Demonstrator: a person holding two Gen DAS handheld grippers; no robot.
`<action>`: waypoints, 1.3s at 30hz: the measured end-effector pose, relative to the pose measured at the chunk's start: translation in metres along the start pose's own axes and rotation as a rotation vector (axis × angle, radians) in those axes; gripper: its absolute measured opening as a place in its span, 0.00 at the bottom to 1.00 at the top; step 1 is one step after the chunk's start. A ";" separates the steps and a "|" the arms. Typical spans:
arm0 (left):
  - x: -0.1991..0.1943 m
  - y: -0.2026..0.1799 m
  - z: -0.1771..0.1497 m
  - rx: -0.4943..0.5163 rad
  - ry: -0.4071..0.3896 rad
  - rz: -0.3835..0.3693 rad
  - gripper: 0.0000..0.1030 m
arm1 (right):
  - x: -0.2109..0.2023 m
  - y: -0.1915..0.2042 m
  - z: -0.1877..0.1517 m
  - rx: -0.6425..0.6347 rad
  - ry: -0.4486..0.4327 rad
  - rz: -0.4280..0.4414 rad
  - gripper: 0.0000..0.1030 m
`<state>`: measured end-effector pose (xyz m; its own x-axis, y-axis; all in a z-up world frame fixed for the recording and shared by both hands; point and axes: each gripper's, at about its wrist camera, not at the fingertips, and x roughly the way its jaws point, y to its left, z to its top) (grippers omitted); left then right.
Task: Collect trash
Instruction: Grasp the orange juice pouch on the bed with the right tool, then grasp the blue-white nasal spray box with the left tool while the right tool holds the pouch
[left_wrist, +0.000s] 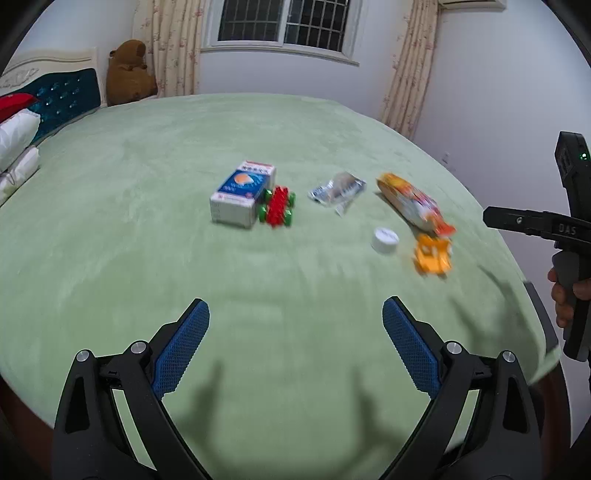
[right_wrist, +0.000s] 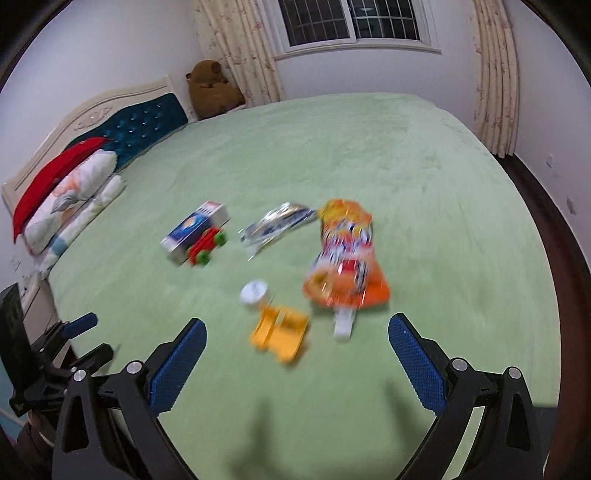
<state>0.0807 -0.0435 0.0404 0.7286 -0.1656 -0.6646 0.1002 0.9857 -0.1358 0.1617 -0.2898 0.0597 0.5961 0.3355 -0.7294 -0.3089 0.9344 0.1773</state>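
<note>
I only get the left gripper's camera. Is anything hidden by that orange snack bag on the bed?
Observer: Yes. The right wrist view shows a small white piece poking out at the near end of the orange snack bag. It is too blurred to name.
Visitor: Is the other gripper open? I only see its handle.
Observer: The right gripper is open and empty, with its blue pads wide apart.
Visitor: What's nearest to it?
Observer: The yellow toy, just ahead of its fingertips.

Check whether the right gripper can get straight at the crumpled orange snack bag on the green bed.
Probably yes: the right gripper is open, and the crumpled orange snack bag lies just ahead, with only a small yellow toy beside the path.
</note>
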 end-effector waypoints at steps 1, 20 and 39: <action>0.007 0.003 0.006 -0.007 -0.001 0.000 0.90 | 0.009 -0.002 0.007 -0.002 0.008 -0.004 0.94; 0.060 0.030 0.027 -0.056 0.039 0.009 0.90 | 0.163 -0.036 0.057 -0.047 0.335 -0.139 0.82; 0.082 0.064 0.049 -0.085 0.046 0.093 0.90 | 0.062 -0.016 0.060 -0.056 0.055 0.008 0.45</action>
<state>0.1803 0.0079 0.0129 0.6998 -0.0764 -0.7103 -0.0262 0.9908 -0.1324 0.2483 -0.2769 0.0512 0.5525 0.3345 -0.7634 -0.3555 0.9230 0.1471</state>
